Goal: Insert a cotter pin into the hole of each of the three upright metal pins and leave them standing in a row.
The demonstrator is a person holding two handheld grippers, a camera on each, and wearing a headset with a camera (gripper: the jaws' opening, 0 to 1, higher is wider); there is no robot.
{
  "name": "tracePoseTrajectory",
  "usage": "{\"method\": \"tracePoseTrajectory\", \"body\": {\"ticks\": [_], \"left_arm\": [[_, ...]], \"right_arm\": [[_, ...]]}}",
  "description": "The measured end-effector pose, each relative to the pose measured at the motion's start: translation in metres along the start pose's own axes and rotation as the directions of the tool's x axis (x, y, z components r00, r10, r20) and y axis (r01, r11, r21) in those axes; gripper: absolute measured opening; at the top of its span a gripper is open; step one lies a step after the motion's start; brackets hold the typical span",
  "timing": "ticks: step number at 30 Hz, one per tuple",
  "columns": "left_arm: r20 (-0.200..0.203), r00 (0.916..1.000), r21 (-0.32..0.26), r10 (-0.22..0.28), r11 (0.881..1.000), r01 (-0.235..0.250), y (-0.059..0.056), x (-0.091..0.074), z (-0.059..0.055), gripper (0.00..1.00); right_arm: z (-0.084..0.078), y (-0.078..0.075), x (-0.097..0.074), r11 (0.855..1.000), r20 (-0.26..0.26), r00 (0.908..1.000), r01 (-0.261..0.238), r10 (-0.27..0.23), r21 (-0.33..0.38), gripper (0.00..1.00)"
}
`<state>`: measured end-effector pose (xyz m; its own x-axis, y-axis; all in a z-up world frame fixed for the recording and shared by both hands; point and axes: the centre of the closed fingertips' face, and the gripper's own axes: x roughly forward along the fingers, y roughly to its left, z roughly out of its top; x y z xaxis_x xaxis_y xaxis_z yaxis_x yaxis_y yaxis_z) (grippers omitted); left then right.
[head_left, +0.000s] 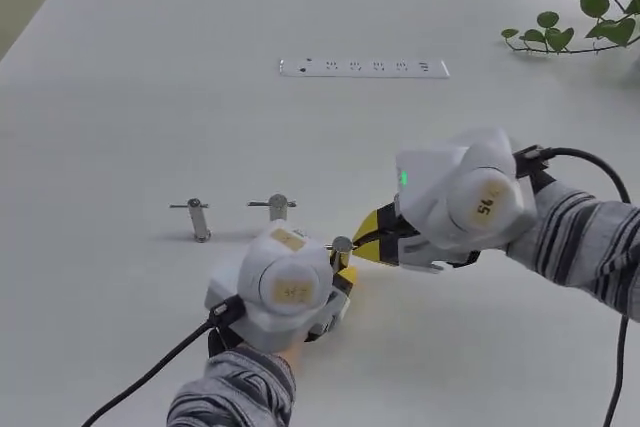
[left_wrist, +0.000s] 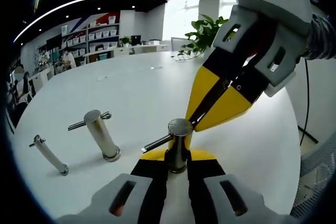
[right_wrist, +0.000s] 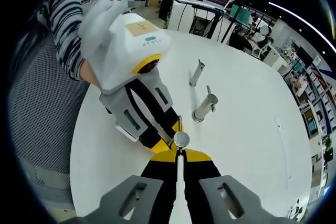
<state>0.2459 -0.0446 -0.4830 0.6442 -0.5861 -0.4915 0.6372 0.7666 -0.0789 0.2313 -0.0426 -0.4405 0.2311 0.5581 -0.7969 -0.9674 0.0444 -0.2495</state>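
- Desk [head_left: 150,127], white and broad, with three short grey metal pins standing in a row.
- Nearest pin [left_wrist: 178,142] upright, gripped at its foot by the left tongs [left_wrist: 178,157]: black jaws with yellow tips, clenched on either side of the base.
- Thin silver cotter pin [left_wrist: 155,142] pushed through the hole just under that pin's round head, one end poking out sideways in the left gripper view.
- Opposite end pinched in the right tongs [right_wrist: 181,157], yellow tips pressed together and touching the side of the pin's head.
- In the head view, nearest pin between the two tongs, left tongs low and close to the person, right tongs reaching in from the right.
- Middle pin [head_left: 277,210] upright and free, with its own cotter pin [head_left: 260,204] crosswise through the top.
- Far pin [head_left: 199,222] at the left end, likewise upright with a cotter pin [head_left: 180,205] across it.
- Long white power strip [head_left: 365,68] farther back, well apart from the pins.
- Green leafy plant [head_left: 588,17] at the far right corner.
- Grey striped sleeves [head_left: 585,237] behind both tongs.
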Motion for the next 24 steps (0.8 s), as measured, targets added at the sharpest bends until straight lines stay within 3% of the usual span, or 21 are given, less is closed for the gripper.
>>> {"method": "tracePoseTrajectory", "body": {"ticks": [24], "left_arm": [[-0.005, 0.9996, 0.002, 0.028, 1.0, -0.028, 0.0006, 0.0007, -0.0007, 0.1]], "right_arm": [[-0.0006, -0.0014, 0.0036, 1.0, -0.003, 1.0, 0.0, 0.0, 0.029, 0.0]]}}
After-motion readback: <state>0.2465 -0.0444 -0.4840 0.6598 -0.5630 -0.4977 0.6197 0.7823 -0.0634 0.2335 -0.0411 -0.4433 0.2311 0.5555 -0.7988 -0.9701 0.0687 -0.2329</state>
